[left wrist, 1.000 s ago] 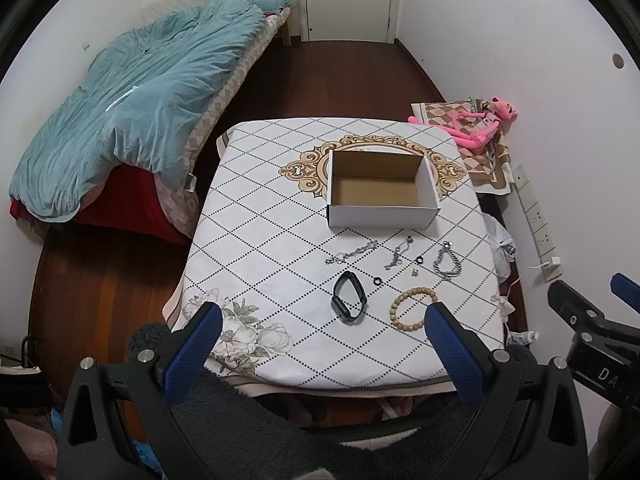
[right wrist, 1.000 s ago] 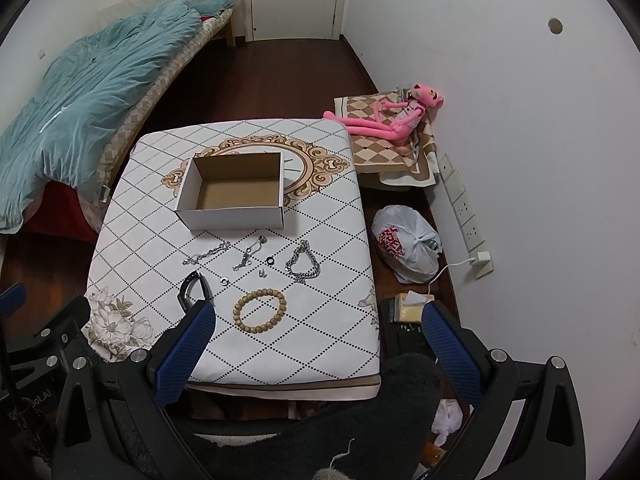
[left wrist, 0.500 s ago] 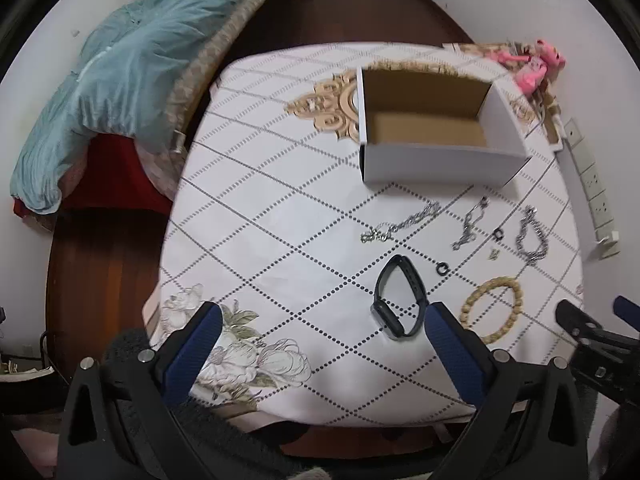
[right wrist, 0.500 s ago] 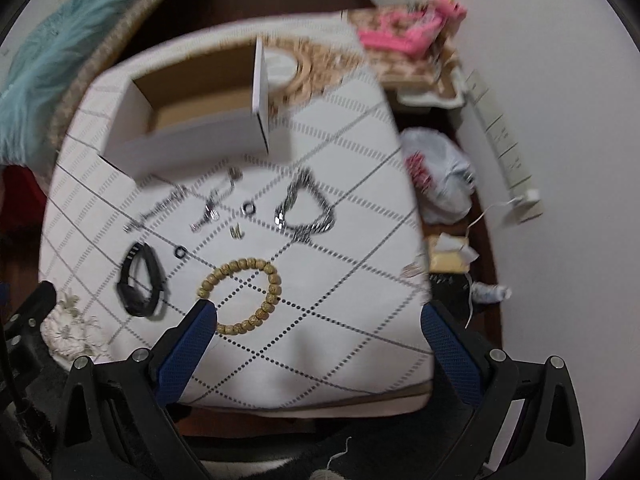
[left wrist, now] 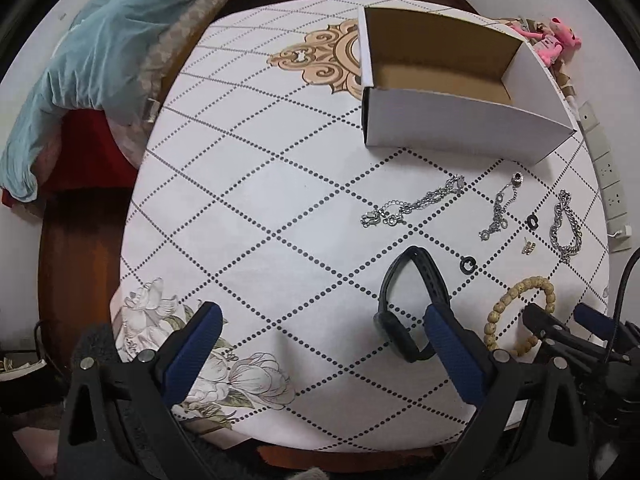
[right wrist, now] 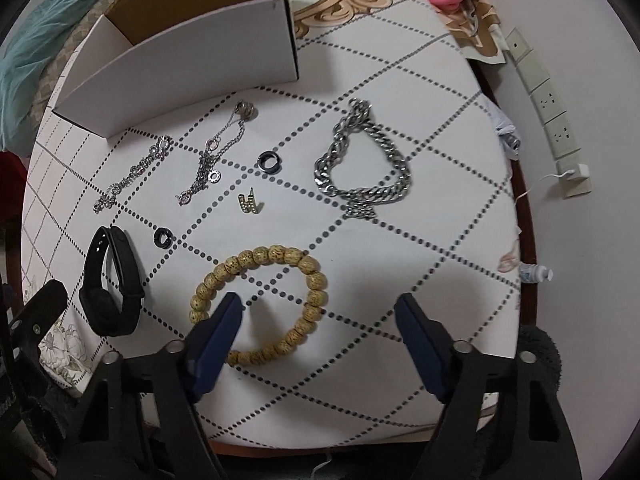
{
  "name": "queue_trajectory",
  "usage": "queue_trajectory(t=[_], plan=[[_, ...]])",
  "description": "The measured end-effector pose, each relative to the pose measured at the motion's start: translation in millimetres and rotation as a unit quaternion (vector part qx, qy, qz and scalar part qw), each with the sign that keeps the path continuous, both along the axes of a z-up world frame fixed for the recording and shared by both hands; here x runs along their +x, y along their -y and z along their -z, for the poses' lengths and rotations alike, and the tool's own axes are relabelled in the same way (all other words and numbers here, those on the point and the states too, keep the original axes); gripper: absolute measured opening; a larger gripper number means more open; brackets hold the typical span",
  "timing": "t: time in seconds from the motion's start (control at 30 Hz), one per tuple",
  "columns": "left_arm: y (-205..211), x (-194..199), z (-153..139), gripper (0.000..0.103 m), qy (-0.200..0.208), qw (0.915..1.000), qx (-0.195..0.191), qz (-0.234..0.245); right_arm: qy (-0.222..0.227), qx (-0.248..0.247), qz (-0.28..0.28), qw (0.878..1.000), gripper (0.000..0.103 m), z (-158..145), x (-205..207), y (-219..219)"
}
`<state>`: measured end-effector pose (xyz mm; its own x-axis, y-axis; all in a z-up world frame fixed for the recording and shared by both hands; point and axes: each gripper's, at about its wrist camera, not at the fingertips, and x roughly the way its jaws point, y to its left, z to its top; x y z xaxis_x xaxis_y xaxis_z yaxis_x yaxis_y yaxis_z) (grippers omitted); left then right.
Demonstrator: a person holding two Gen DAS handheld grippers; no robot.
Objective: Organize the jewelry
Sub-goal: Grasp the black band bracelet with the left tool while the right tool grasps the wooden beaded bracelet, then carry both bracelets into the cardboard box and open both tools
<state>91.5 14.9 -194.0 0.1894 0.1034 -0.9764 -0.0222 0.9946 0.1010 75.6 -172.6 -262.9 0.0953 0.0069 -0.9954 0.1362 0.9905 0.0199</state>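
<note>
Nothing's in the box (left wrist: 460, 120) yet, all the jewelry sits on the tabletop (left wrist: 260, 200) along its near edge. Right gripper (right wrist: 318, 314) is closing around the bead bracelet (right wrist: 260, 304), not gripping yet; left gripper (left wrist: 320, 332) is spread wide beside the black band (left wrist: 412, 304).

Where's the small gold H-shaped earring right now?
In the right wrist view the gold H-shaped earring lies on the tablecloth, between the wooden bead bracelet and a black ring.

box (right wrist: 192, 44) behind chains (right wrist: 362, 168) | bead bracelet (right wrist: 260, 304) front | watch band (right wrist: 112, 284) left
</note>
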Motion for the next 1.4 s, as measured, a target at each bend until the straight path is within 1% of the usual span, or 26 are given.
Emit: queue_trajectory(t=[0.07,0.13,0.2,0.23,0.3,0.33,0.4,0.43,0.53,0.57,0.6,0.63,0.67,0.7,0.8,0.9,1.0,1.07,1.2,1.3,1.4], plan=[[-4,1,3,0.103,-0.005,0.9999,-0.014,-0.005,-0.004,0.000,0.000,1.000,0.068,6,2,0],[-9,0,6,0.102,-0.009,0.9995,-0.029,-0.013,0.004,-0.012,-0.006,1.000,0.061,5,3,-5],[-16,0,13,0.102,-0.016,0.9980,-0.056,-0.024,0.012,-0.018,-0.013,1.000,0.054,3,2,-10],[-17,1,15,0.102,-0.021,0.9973,-0.066,-0.027,0.017,-0.019,-0.016,1.000,0.046,2,2,-13],[-19,2,22,0.100,-0.027,0.9948,-0.093,-0.032,0.024,-0.021,-0.020,0.999,0.023,-1,1,-15],[-19,2,24,0.096,-0.029,0.9939,-0.102,-0.032,0.022,-0.021,-0.020,0.999,0.009,-3,0,-16],[-15,4,30,0.074,-0.036,0.9921,-0.117,-0.025,0.017,-0.007,-0.013,1.000,0.009,-5,-3,-9],[-13,7,34,0.069,-0.040,0.9914,-0.123,-0.021,0.014,-0.006,-0.010,1.000,0.009,-6,-5,-5],[-4,9,41,0.048,-0.041,0.9916,-0.122,-0.001,0.008,-0.004,-0.005,1.000,0.009,-7,-12,5],[0,9,43,0.035,-0.041,0.9921,-0.118,0.011,0.006,-0.001,-0.003,1.000,0.010,-7,-13,8],[2,8,45,0.029,-0.041,0.9925,-0.114,0.018,0.006,0.002,-0.002,1.000,0.010,-8,-14,10],[4,7,44,0.026,-0.035,0.9935,-0.105,0.026,0.006,0.006,-0.003,1.000,0.010,-8,-15,10],[7,5,44,0.018,-0.032,0.9934,-0.104,0.036,0.006,0.007,-0.001,1.000,0.010,-8,-14,12],[7,4,43,0.016,-0.029,0.9939,-0.098,0.043,0.006,0.007,-0.001,1.000,0.010,-8,-14,12],[3,0,42,0.010,-0.022,0.9941,-0.096,0.045,0.010,-0.002,-0.004,1.000,0.010,-8,-13,10],[-4,-3,41,0.010,-0.015,0.9934,-0.104,0.045,0.011,-0.010,-0.007,1.000,0.011,-7,-11,9],[-10,-10,41,0.010,-0.009,0.9936,-0.103,0.045,0.009,-0.019,-0.012,1.000,0.012,-6,-7,10],[-12,-17,36,0.010,-0.007,0.9935,-0.106,0.043,0.007,-0.021,-0.012,1.000,0.012,-6,-7,7],[-14,-20,39,0.009,-0.002,0.9933,-0.109,0.039,0.008,-0.021,-0.013,1.000,0.012,-7,-8,4],[-11,-21,35,0.009,0.000,0.9931,-0.111,0.038,0.015,-0.016,-0.008,1.000,0.011,-9,-11,3],[-6,-26,26,0.009,0.007,0.9929,-0.110,0.044,0.022,0.015,0.006,1.000,0.009,-9,-11,14]])
